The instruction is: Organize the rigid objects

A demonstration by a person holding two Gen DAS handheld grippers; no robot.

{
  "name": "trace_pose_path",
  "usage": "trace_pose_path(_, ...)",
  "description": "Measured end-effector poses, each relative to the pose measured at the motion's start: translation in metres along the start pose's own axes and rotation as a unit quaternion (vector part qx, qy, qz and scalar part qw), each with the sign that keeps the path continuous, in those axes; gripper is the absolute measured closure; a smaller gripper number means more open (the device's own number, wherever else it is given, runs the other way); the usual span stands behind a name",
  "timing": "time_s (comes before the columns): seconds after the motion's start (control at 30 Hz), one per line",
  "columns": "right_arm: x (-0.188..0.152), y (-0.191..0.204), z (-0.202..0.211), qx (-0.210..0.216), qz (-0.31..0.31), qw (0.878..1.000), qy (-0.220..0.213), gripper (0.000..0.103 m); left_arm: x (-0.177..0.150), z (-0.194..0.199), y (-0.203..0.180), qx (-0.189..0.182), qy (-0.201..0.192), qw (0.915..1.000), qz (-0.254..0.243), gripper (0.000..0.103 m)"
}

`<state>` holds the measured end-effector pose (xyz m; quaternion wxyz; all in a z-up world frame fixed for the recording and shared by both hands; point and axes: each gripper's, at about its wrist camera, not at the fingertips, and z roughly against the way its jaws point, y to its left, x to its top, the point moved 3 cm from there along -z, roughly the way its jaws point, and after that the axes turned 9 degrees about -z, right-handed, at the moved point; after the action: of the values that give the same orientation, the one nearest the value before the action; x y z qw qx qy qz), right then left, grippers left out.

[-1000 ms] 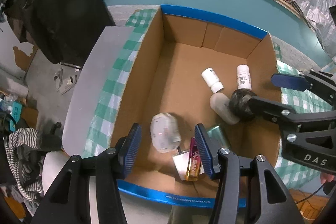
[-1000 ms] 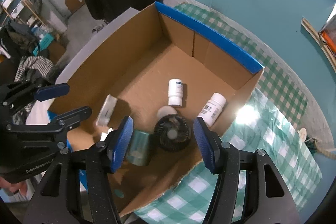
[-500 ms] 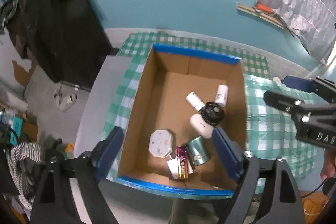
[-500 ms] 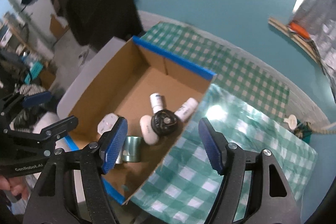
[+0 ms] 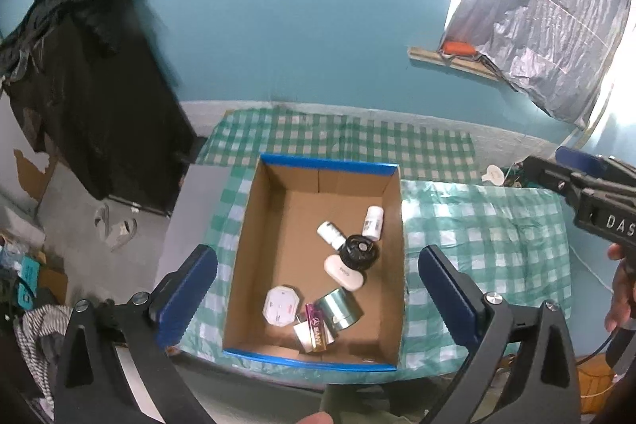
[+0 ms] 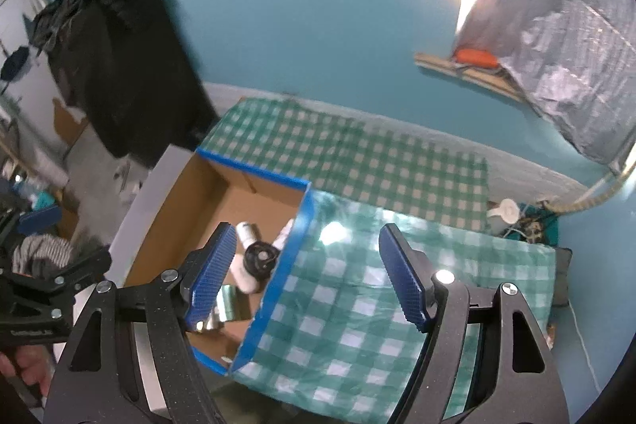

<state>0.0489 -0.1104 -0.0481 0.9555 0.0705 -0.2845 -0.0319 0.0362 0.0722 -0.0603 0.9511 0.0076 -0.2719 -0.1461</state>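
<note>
A cardboard box with blue rim tape (image 5: 274,209) (image 6: 294,245) sits on the green checked tablecloth. Inside lie a black mini fan (image 5: 359,251) (image 6: 260,259), two white bottles (image 5: 373,221) (image 5: 330,234), a white oval case (image 5: 344,272), a silver tin (image 5: 338,306), a white octagonal piece (image 5: 281,306) and a purple-gold tube (image 5: 316,326). My left gripper (image 5: 318,293) is open and empty, high above the box. My right gripper (image 6: 306,273) is open and empty, high above the box's right wall.
The checked cloth (image 5: 485,225) (image 6: 357,304) covers the table right of the box. A teal wall stands behind. Black clothing (image 5: 91,74) hangs at left. A silver sheet (image 5: 536,26) hangs at the upper right. The floor with clutter lies at the left.
Both grippers have risen and pulled back from the box, which looks much smaller now. Both jaws have opened wider. The objects in the box have not moved.
</note>
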Motion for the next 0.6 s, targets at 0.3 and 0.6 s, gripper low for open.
trace_pose_path(0.3, 0.009, -0.030, 0.050, -0.039, -0.032, 0.997, -0.057, 0.029, 0.018, 0.027, -0.021, -0.004, -0.023, 0.9992, -0.034, 0.001)
trace_pose_path(0.6, 0.007, -0.053, 0.078, -0.063, -0.061, 0.993, -0.084, 0.028, 0.043, 0.045, -0.043, -0.021, -0.051, 0.9973, -0.048, 0.001)
